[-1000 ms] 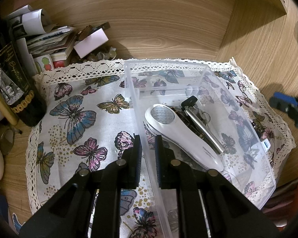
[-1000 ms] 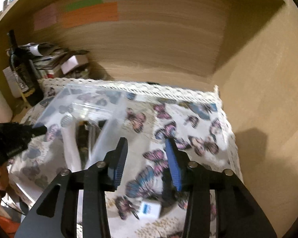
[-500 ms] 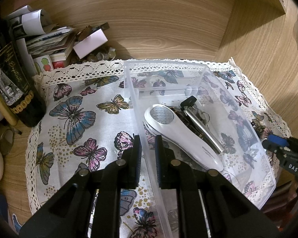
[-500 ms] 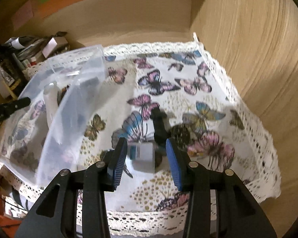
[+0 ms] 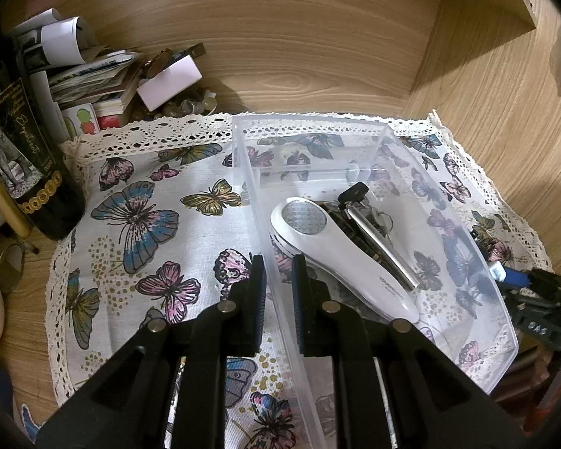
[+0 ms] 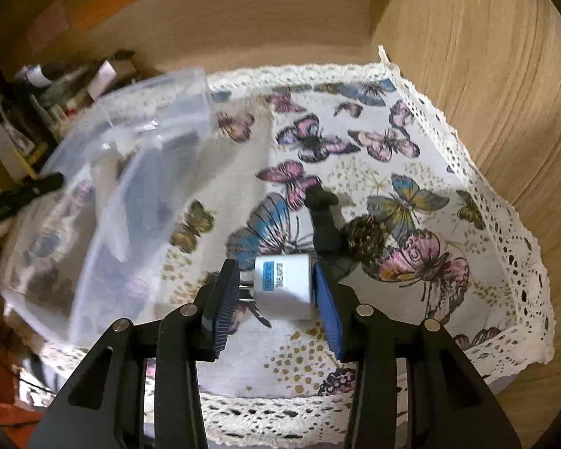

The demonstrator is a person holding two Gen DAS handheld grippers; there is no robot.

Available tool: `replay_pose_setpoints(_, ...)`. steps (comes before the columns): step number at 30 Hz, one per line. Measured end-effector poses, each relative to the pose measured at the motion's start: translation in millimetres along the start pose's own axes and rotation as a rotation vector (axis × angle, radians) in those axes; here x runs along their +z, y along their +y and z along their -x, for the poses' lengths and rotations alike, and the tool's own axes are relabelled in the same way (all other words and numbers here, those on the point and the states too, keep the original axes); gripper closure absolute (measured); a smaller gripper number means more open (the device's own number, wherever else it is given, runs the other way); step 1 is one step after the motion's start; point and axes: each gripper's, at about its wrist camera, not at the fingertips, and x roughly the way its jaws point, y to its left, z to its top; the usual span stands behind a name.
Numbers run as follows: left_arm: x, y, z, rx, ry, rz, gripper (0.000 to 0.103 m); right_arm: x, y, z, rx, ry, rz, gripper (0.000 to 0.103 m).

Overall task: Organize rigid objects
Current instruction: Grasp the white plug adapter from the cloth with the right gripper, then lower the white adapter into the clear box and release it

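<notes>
A clear plastic bin (image 5: pixel 478 273) stands on the butterfly cloth (image 5: pixel 138 224). It holds a white handheld device (image 5: pixel 340 258), a metal tool (image 5: pixel 381 243) and dark small items. My left gripper (image 5: pixel 278 277) is shut on the bin's left wall. In the right wrist view the bin (image 6: pixel 138 172) is at the left, blurred. My right gripper (image 6: pixel 276 284) is open, its jaws on either side of a white plug adapter (image 6: pixel 284 288) with a blue label that lies on the cloth. A black clip-like object (image 6: pixel 325 224) and a dark round thing (image 6: pixel 366 239) lie just beyond it.
A wine bottle (image 5: pixel 22 157) and a heap of papers and boxes (image 5: pixel 104 78) fill the back left corner. Wooden walls (image 6: pixel 486 93) close the back and right side. The cloth's lace edge (image 6: pixel 523 262) runs close to the right wall.
My right gripper has swung right and down from the bin to the white adapter, which now sits between its jaws. The left gripper and bin have stayed put.
</notes>
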Motion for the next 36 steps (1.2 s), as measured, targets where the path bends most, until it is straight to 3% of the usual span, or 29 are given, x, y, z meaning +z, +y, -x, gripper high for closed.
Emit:
replay_pose_setpoints(8,0,0,0,-0.001,0.000,0.002,0.090,3,-5,1,0.008,-0.024,-0.041,0.070)
replay_pose_setpoints(15,0,-2,0,-0.003,-0.001,0.005,0.090,22,13,16,0.014,-0.101,0.015,0.070)
replay_pose_setpoints(25,0,-2,0,-0.004,0.000,0.005,0.090,64,55,35,0.096,-0.214,0.133,0.070)
replay_pose_setpoints(36,-1,-2,0,-0.006,-0.001,0.006,0.090,83,101,15,0.119,-0.170,0.306,0.070)
